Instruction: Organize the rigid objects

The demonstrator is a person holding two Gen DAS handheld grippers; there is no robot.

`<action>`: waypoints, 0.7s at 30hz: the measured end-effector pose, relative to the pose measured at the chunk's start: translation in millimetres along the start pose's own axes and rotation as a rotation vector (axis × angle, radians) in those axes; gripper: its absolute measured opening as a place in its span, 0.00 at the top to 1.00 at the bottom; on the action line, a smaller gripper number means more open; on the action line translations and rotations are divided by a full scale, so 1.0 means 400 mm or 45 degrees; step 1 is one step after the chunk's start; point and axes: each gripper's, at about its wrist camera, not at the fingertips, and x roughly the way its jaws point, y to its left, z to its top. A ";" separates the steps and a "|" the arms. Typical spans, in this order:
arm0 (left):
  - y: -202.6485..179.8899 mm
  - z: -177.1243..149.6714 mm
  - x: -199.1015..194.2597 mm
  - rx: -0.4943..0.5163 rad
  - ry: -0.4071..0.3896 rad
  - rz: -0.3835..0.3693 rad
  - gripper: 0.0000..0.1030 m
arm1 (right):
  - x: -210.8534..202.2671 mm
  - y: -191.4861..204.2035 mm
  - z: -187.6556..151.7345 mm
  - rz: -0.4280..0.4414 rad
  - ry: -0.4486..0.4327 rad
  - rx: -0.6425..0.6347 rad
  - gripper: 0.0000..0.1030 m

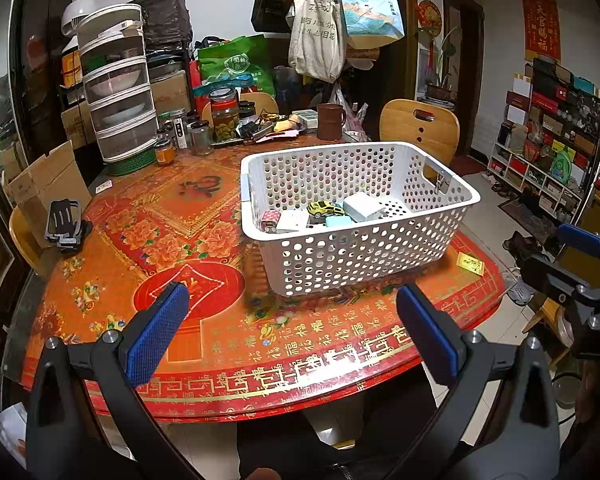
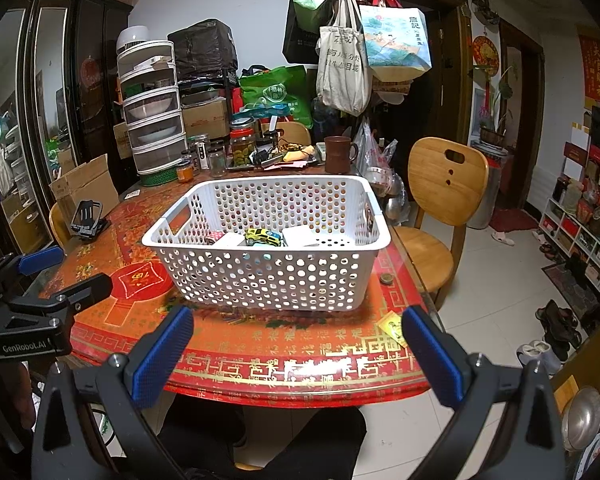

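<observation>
Gaping empty, both tongs [image 1: 292, 312] [image 2: 298, 336] face a white basket [image 2: 268, 276] whose wall half-hides its small items.

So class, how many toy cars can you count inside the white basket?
1. A yellow toy car lies on the floor of the white basket, among small boxes near its middle. More could be hidden behind the basket's wall or under the boxes.

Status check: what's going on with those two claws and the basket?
Left gripper and right gripper: jaws open, empty. Basket holds toy car, small boxes. Nothing in the way.
</observation>
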 end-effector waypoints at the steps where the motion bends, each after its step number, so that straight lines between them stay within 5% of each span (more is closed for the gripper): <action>1: -0.001 0.000 0.000 -0.001 0.000 -0.001 0.01 | 0.000 0.001 -0.001 0.000 0.001 -0.001 0.00; 21: 0.006 -0.010 -0.007 0.034 -0.005 -0.034 0.01 | 0.002 0.009 -0.006 0.005 0.011 -0.004 0.00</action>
